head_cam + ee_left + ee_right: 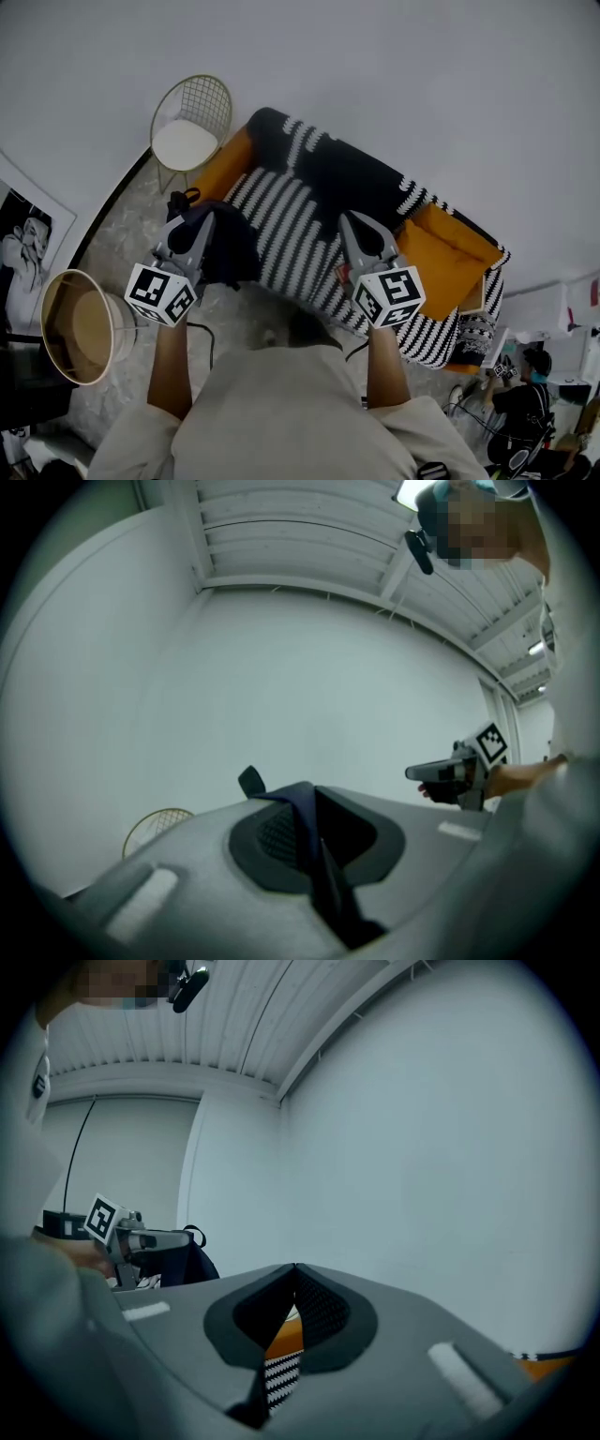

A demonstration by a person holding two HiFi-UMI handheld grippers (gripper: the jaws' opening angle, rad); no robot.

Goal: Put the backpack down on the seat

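- Grip: left gripper [195, 225] is clenched on a dark strap [302, 819] of the backpack [232, 251]. The right gripper [356, 225] is closed on nothing, its tips meeting.
- Backpack hangs below the left gripper at the sofa's left front edge; contact with it cannot be judged.
- Striped seat [300, 220] lies ahead and rightward, between both grippers, so the carry likely falls to the left hand.

Dark navy backpack [225, 246] hangs in the air, a fold of its fabric pinched in the left gripper [194, 223], loop handle poking up at its far-left corner. It's over the near-left edge of the sofa [441, 255], orange cushions under a black-and-white striped throw [295, 220], seemingly not yet resting on it.
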